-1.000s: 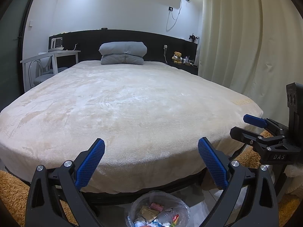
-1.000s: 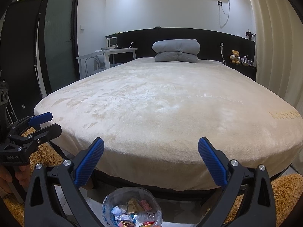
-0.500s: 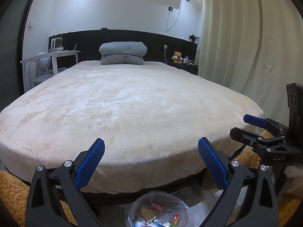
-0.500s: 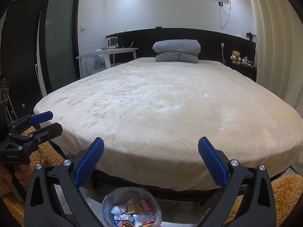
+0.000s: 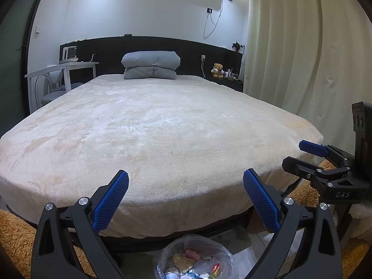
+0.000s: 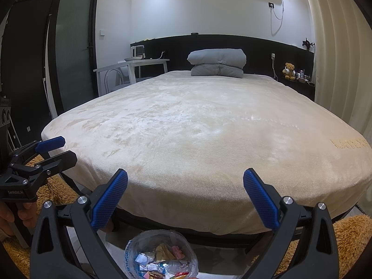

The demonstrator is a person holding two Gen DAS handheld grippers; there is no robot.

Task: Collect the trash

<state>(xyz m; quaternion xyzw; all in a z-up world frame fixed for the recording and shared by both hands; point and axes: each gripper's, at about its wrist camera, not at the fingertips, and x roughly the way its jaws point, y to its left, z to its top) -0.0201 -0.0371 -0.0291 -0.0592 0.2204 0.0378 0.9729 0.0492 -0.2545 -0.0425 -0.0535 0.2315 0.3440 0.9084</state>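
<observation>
A bin lined with a clear bag (image 5: 195, 257) stands on the floor at the foot of the bed, holding several wrappers and bits of paper (image 5: 186, 259). It shows again in the right wrist view as the bin (image 6: 161, 253), low between the fingers. My left gripper (image 5: 186, 181) hangs open above it with nothing between its blue pads. My right gripper (image 6: 186, 181) is open and empty too. Each gripper appears in the other's view: the right gripper (image 5: 302, 153) at the right edge, the left gripper (image 6: 62, 148) at the left edge.
A wide bed with a cream blanket (image 5: 151, 127) fills both views, with a folded grey duvet (image 5: 151, 65) at its head. Orange shaggy rugs (image 6: 348, 239) lie on the floor either side. A white desk (image 5: 62, 69) stands left, curtains (image 5: 302, 58) right.
</observation>
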